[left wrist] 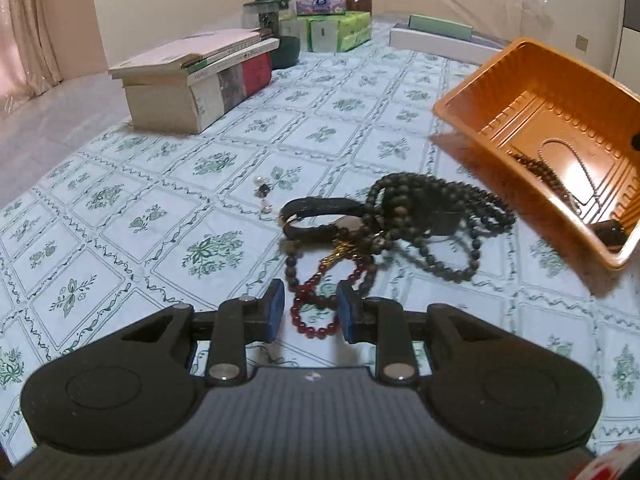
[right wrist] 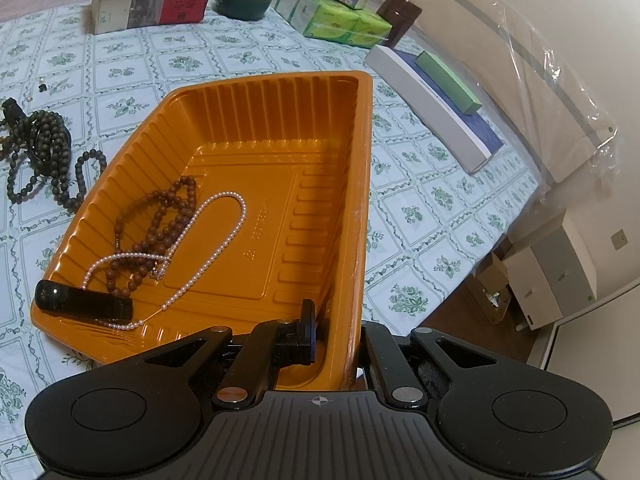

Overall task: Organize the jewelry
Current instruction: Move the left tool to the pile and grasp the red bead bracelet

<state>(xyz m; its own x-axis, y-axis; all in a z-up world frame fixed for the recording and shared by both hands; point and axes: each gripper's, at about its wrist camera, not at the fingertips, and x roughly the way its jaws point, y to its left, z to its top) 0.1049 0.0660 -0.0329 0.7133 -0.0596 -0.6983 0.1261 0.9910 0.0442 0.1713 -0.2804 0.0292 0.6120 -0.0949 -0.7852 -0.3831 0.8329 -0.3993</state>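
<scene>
My left gripper point(left wrist: 311, 310) is open, its blue pads on either side of a red bead bracelet point(left wrist: 320, 312) on the tablecloth. Beyond it lies a pile of dark bead strands point(left wrist: 432, 216) with a black watch point(left wrist: 320, 216), and a small pearl earring piece point(left wrist: 262, 194) to the left. My right gripper point(right wrist: 336, 340) is shut on the near wall of an orange plastic tray point(right wrist: 360, 184), held tilted above the table; it also shows in the left wrist view point(left wrist: 500, 76). In the tray lie a brown bead strand point(right wrist: 160, 224), a pearl necklace point(right wrist: 216, 248) and a black bangle point(right wrist: 80, 300).
Stacked boxes and books point(left wrist: 192, 80) stand at the back left. A dark glass jar point(left wrist: 272, 16), green tissue packs point(left wrist: 336, 32) and a purple tissue box point(left wrist: 320, 2) stand at the back. Flat white and green boxes point(left wrist: 440, 36) lie at the back right. The table's right edge point(right wrist: 472, 280) drops to the floor.
</scene>
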